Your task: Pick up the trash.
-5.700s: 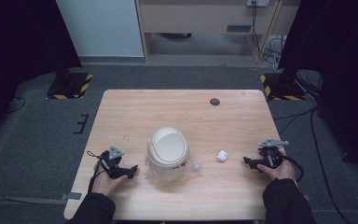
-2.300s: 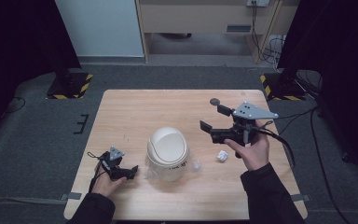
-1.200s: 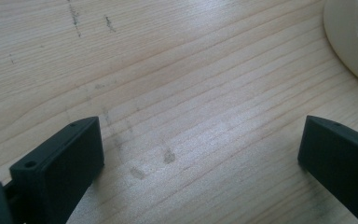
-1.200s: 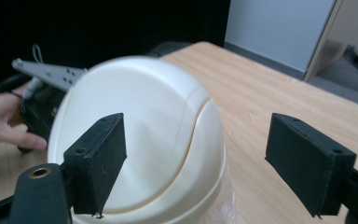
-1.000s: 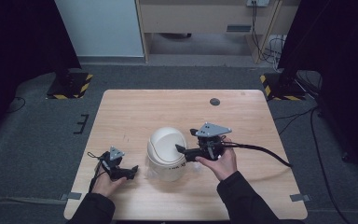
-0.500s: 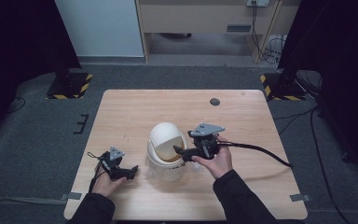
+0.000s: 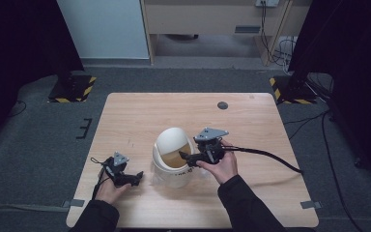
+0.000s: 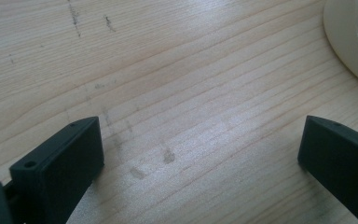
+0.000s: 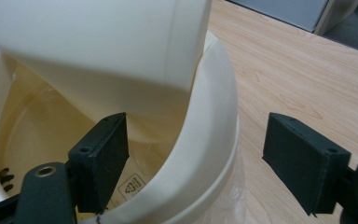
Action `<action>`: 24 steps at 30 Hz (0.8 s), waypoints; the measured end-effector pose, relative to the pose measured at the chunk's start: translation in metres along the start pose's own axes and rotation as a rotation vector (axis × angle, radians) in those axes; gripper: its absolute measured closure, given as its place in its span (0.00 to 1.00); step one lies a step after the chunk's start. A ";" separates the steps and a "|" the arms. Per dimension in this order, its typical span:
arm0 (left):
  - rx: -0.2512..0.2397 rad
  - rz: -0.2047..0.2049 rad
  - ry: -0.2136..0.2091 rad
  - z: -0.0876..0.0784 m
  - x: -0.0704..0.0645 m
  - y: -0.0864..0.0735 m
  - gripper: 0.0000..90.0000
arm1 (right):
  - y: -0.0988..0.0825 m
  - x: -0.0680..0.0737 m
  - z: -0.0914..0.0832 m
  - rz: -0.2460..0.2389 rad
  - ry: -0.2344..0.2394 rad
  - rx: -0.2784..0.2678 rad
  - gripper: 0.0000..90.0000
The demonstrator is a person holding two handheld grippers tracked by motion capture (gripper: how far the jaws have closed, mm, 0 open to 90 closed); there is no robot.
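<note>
While the left gripper rests on the pale wooden worktop near its front left, its jaws spread wide over bare wood with nothing between them, the right gripper is at the cream plastic swing-lid bin in the middle of the worktop. Its jaws have just been closing a little yet stand well apart, straddling the bin's rim: one jaw sits inside the opening under the tilted lid flap, the other hangs outside the wall, and neither pad visibly presses the plastic. A small dark round disc lies well apart near the far edge. There is open wood all round the bin, widest toward the far edge and right side.
</note>
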State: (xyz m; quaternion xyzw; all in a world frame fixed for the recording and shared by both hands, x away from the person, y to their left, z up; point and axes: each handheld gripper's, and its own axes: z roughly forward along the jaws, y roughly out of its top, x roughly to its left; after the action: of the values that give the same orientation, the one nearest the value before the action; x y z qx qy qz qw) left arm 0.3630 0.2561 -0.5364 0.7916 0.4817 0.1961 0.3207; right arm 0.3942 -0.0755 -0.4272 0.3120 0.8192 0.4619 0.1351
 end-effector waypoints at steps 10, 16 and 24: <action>0.000 0.000 0.000 0.000 0.000 0.000 0.00 | 0.000 0.002 -0.009 -0.010 0.010 -0.017 0.25; 0.000 -0.001 0.000 0.000 0.000 0.000 0.00 | 0.002 0.002 -0.024 -0.009 0.026 -0.047 0.24; 0.000 -0.001 0.001 0.000 -0.001 0.000 0.00 | 0.001 -0.005 -0.056 -0.013 0.015 -0.102 0.23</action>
State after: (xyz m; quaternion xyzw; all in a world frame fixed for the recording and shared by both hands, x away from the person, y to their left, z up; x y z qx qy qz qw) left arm 0.3627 0.2557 -0.5365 0.7912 0.4824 0.1961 0.3208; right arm 0.3699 -0.1154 -0.3967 0.2960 0.7975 0.5045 0.1478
